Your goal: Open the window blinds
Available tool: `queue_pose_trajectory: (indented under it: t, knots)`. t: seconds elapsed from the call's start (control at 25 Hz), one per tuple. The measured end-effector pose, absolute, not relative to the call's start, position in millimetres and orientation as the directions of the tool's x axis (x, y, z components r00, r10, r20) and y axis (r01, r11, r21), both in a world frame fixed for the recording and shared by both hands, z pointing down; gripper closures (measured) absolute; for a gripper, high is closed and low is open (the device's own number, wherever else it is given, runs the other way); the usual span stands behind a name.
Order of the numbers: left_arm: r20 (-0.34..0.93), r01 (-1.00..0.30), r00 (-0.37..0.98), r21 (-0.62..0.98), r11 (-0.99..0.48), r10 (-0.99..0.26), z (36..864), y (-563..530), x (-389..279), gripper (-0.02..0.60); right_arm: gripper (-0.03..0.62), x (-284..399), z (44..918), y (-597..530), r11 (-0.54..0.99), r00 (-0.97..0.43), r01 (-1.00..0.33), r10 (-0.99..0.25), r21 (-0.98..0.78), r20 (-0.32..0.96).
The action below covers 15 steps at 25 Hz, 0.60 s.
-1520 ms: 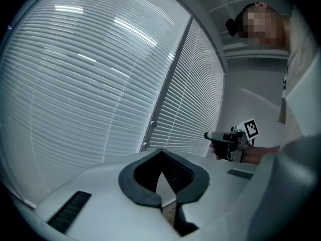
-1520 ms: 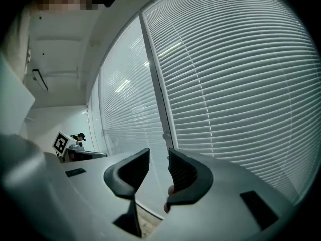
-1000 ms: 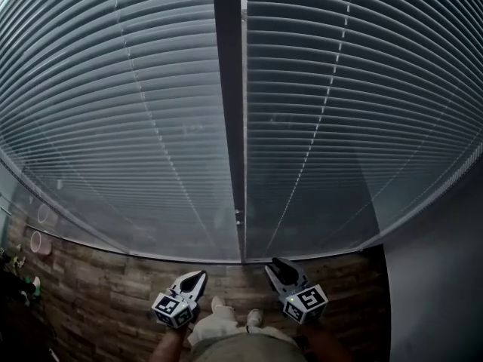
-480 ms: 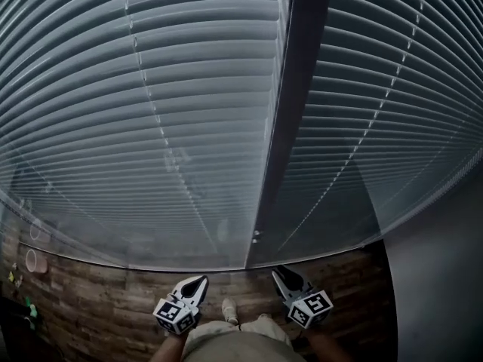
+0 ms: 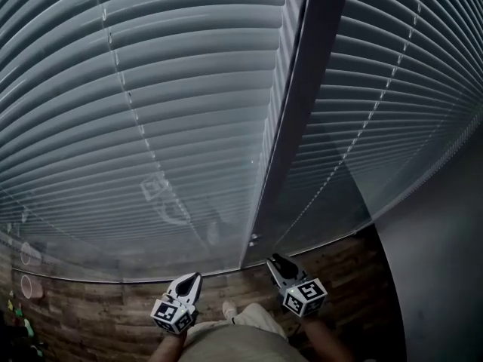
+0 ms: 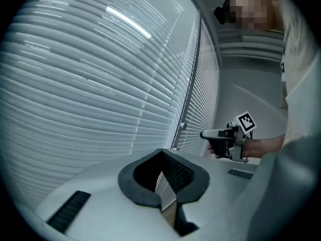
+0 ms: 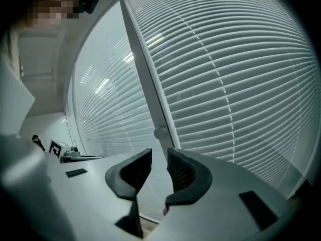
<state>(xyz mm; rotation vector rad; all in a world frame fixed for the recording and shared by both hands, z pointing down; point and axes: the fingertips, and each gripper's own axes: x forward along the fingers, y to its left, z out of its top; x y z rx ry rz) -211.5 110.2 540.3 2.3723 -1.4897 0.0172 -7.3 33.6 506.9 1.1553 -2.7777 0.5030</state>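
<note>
Grey, curved horizontal slats of the window blinds (image 5: 151,89) lie closed across the far side. The left gripper (image 5: 193,277) has its fingers together, empty. The right gripper (image 5: 275,261) fingers are slightly parted, have just been closing, and hold nothing.

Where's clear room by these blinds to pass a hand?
Free: the wood floor strip between the blinds and the shoe, running left. Crowded: around the knob on the dark post, and small things at the floor's far left.
</note>
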Motion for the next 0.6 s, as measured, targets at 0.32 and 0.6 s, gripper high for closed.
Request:
queue_pose_trajectory:
  t: [0.32, 0.6]
  knots:
    - [0.196, -0.871, 0.447, 0.317, -0.376, -0.873, 548.9, 94.1, -213.3, 0.571, 0.5, -10.8, 525.0, 10.3, 0.642, -0.691, -0.722, -0.681, -0.257, 0.241]
    - [0.213, -0.892, 0.377, 0.345, -0.292, -0.901, 543.2, 79.6, -218.9, 0.571, 0.5, -4.9, 540.6, -2.3, 0.645, -0.698, -0.716, -0.657, -0.269, 0.284]
